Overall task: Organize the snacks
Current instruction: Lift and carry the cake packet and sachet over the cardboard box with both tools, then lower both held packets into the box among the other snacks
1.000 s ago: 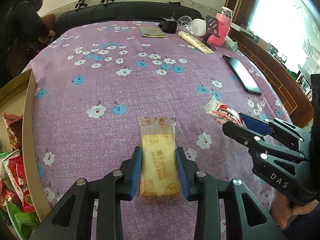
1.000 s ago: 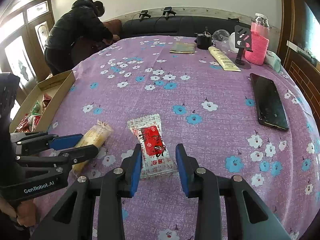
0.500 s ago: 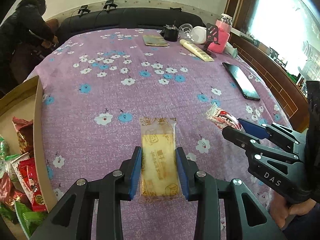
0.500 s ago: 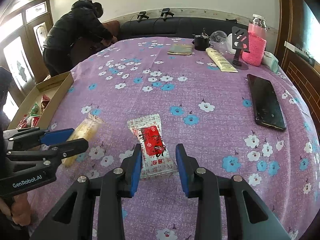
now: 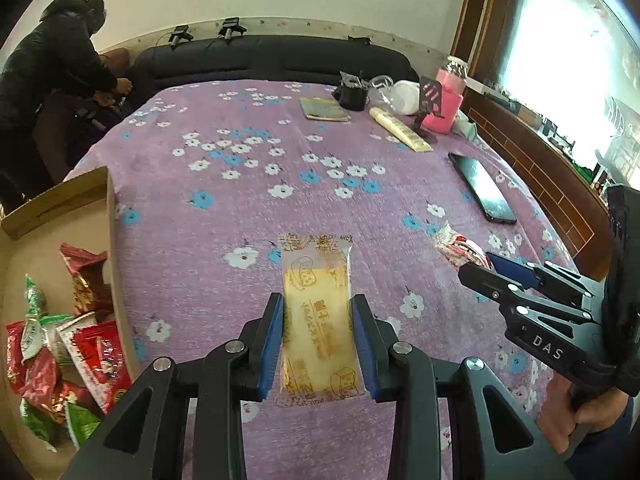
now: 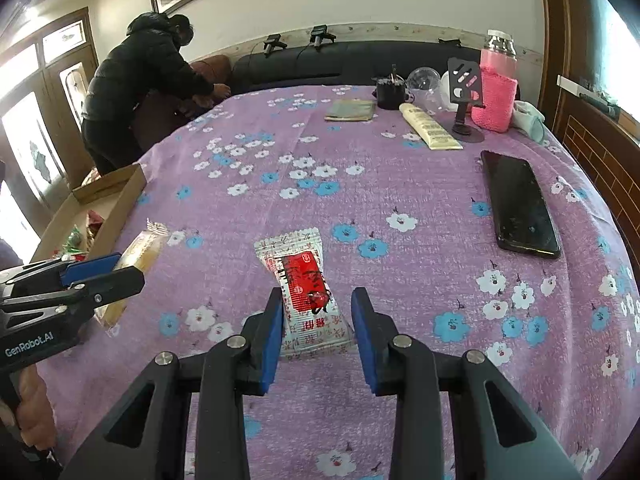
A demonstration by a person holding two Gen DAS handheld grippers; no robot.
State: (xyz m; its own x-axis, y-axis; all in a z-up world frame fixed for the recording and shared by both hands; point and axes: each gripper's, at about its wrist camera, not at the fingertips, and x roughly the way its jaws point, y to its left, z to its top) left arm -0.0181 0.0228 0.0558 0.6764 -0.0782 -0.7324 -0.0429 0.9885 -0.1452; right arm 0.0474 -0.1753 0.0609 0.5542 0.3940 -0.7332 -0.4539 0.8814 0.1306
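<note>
1. Left wrist: left gripper [image 5: 318,340] is clamping yellow cake pack [image 5: 318,320], clear wrapper, raised beside box [image 5: 114,240].
2. Right wrist: right gripper [image 6: 318,336] is pinching red-and-white sachet [image 6: 306,292] over purple cloth [image 6: 400,184].

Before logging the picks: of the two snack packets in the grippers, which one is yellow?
The yellow cake packet in the left gripper; the right gripper holds a white packet with a red label.

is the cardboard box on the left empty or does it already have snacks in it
Not empty. The left wrist view shows the cardboard box open at the table's left edge, with red and green snack packets heaped inside.
</note>
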